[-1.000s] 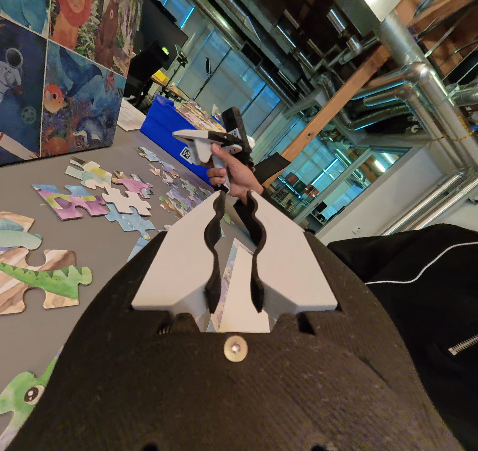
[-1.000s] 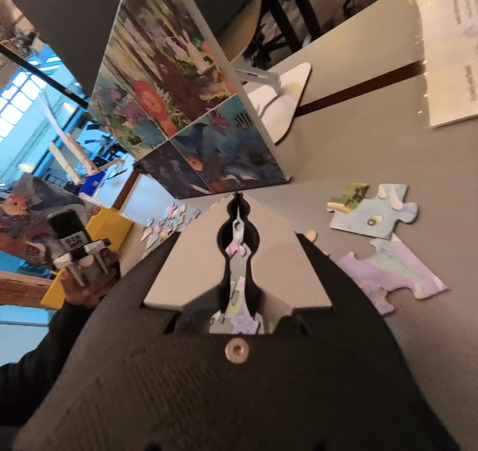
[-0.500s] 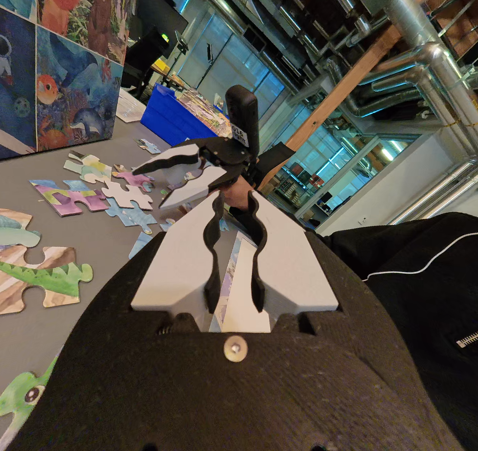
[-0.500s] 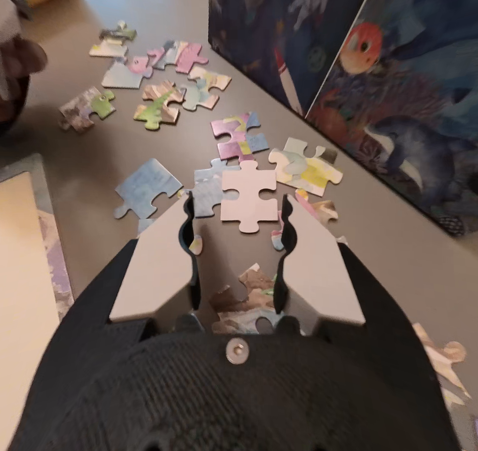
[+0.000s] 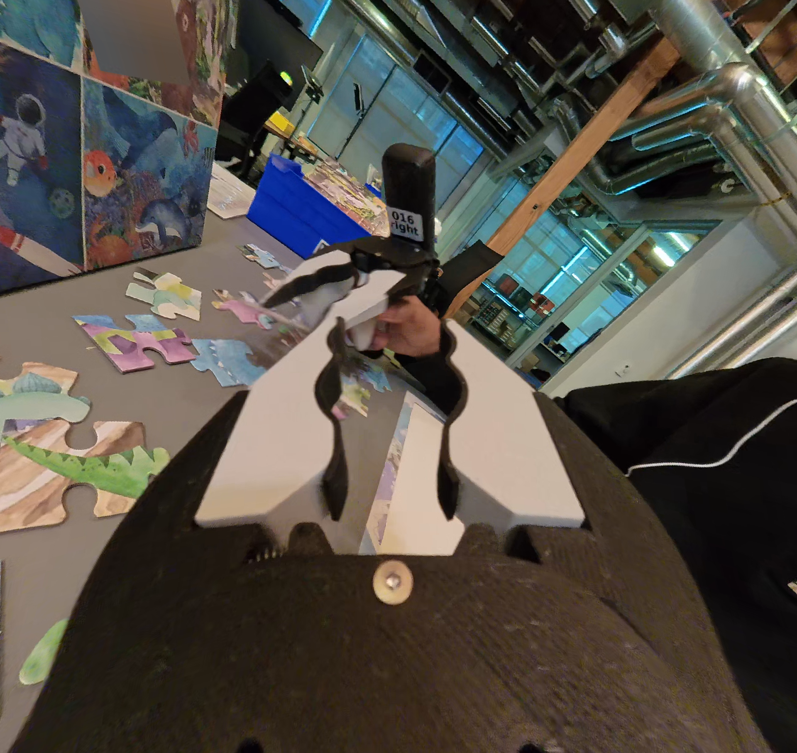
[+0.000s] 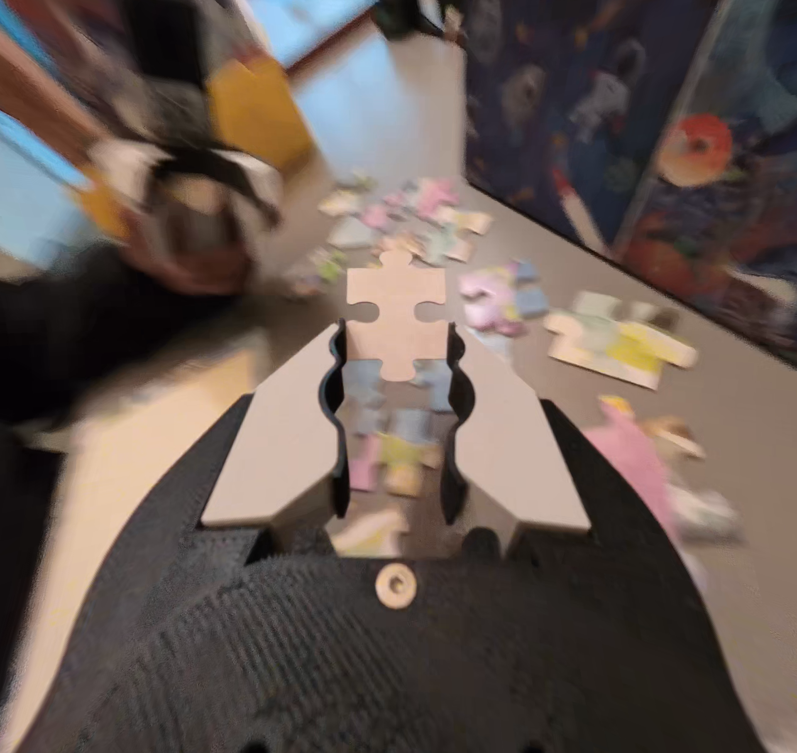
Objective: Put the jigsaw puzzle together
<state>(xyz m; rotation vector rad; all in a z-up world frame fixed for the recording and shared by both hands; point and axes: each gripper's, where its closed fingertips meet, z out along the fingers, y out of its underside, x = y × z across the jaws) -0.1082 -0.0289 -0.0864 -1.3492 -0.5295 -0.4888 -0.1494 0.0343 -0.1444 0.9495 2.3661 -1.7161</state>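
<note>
My right gripper (image 6: 396,329) is shut on a pale tan jigsaw piece (image 6: 396,300), plain side towards me. Both pads press on its side edges and it sticks out past the fingertips. The left wrist view shows this gripper (image 5: 310,300) just above the table, blurred. My left gripper (image 5: 393,335) is open and empty above a pale board with a coloured border (image 5: 414,473). Loose pieces lie on the grey table (image 5: 142,395): a purple one (image 5: 133,339), a blue one (image 5: 224,361) and a brown one with a green dinosaur (image 5: 77,469).
A tall box with printed animal pictures (image 5: 108,171) stands at the table's far side; it also shows in the right wrist view (image 6: 625,128). A blue bin (image 5: 293,210) and a yellow bin (image 6: 254,111) stand farther off. A person's black sleeve (image 5: 690,473) is to the right.
My right gripper opened wide over the pale piece on the table, then closed on its edges and lifted it. My left gripper's jaws opened wider and hold nothing.
</note>
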